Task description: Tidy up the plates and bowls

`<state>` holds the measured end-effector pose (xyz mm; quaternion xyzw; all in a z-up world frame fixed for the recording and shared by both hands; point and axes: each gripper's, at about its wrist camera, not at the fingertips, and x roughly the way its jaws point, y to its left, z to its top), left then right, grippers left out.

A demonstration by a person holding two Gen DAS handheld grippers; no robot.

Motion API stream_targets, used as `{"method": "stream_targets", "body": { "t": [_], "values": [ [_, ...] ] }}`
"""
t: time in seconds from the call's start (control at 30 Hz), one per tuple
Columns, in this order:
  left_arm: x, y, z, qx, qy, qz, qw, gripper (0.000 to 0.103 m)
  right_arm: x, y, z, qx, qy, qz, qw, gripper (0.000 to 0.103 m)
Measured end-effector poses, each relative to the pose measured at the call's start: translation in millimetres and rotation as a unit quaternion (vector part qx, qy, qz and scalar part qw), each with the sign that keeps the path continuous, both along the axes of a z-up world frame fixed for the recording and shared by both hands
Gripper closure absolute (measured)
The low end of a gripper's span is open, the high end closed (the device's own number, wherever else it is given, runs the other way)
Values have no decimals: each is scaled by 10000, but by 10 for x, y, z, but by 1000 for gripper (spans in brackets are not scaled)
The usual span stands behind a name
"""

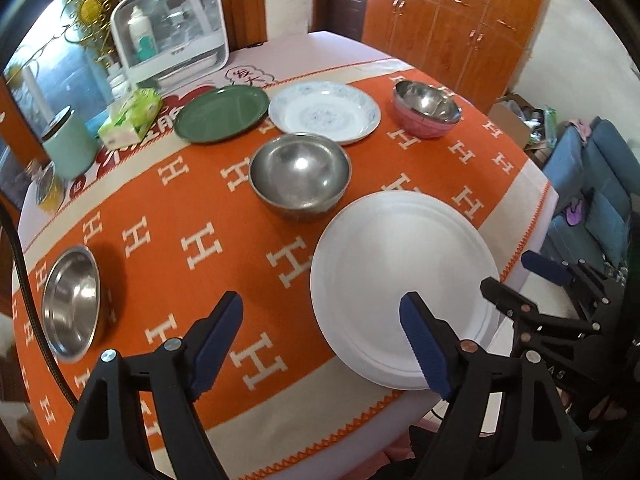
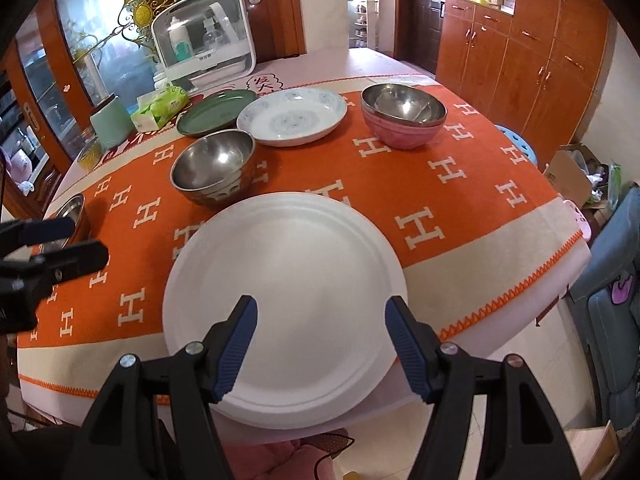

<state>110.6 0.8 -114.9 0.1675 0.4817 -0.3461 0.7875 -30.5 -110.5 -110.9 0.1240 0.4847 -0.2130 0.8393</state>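
The white plate (image 2: 284, 304) lies flat at the near edge of the table (image 2: 460, 216), its rim jutting past the orange cloth. The right gripper (image 2: 321, 340) hangs over it with fingers spread wide — gripping nothing. The left gripper (image 1: 322, 340) is likewise released, empty, one finger (image 1: 420, 344) above the plate's near rim. Behind sit a steel bowl (image 1: 300, 180), a green plate (image 1: 222, 113) touching a patterned plate (image 1: 324, 111), and a pink bowl (image 1: 426, 110) (steel bowls nested inside). Another steel bowl (image 1: 72, 302) sits far left.
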Motion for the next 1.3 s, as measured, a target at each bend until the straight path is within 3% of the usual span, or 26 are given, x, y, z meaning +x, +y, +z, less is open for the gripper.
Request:
{"method": "stream_targets", "body": {
  "t": [0.33,0.57,0.97,1.3],
  "values": [
    [114,52,268,-317,20,-329,9990,19,-16,105,201,-101,-157,-152,9997,36],
    [128,-83,345,-188,20,-270,9995,18,62,-138,350,34,-355,-100,9993,36],
    [251,-406,498,-74,-36,865,9962,18,270,-863,558,183,-518,712,9959,36],
    [335,-757,481,-154,66,1778,9839,18,480,-1513,632,199,-585,1357,9888,36]
  ]
}}
